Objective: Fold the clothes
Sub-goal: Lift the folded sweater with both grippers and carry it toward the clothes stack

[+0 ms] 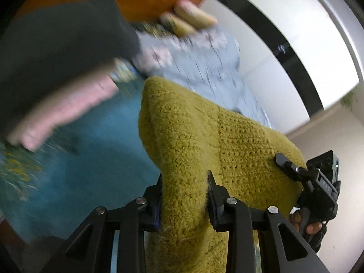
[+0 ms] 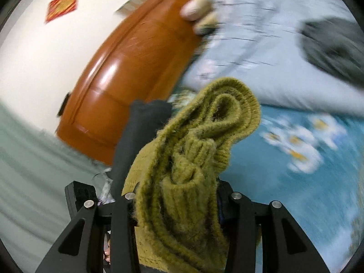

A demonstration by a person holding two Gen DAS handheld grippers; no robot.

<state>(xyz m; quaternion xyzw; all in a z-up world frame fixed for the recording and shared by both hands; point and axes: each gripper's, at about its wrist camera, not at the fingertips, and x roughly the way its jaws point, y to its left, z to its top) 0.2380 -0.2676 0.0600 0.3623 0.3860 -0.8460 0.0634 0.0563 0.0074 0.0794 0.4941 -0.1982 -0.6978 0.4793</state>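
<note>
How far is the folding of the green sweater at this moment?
Done: both grippers have a grip, the left gripper and right gripper each shut on the olive knit sweater. In hand: it hangs lifted over the blue floral bedsheet. Left: no fold is visible; it is still bunched.

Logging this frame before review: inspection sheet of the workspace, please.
Surface: bed with blue daisy-print sheet, blurred by motion.
Job's things: olive knit sweater, lifted off the bed, spanning both tools; bunched ribbed folds at the right one.
Clutter: dark grey garment and pink garment stacked on the bed; pale blue quilt; pillows at the headboard.
Grippers: left tool shut on the sweater; right tool shut on the sweater.
Cables: nothing seen.
Surroundings: orange wooden headboard, white wall, red square decoration, dark door frame.
</note>
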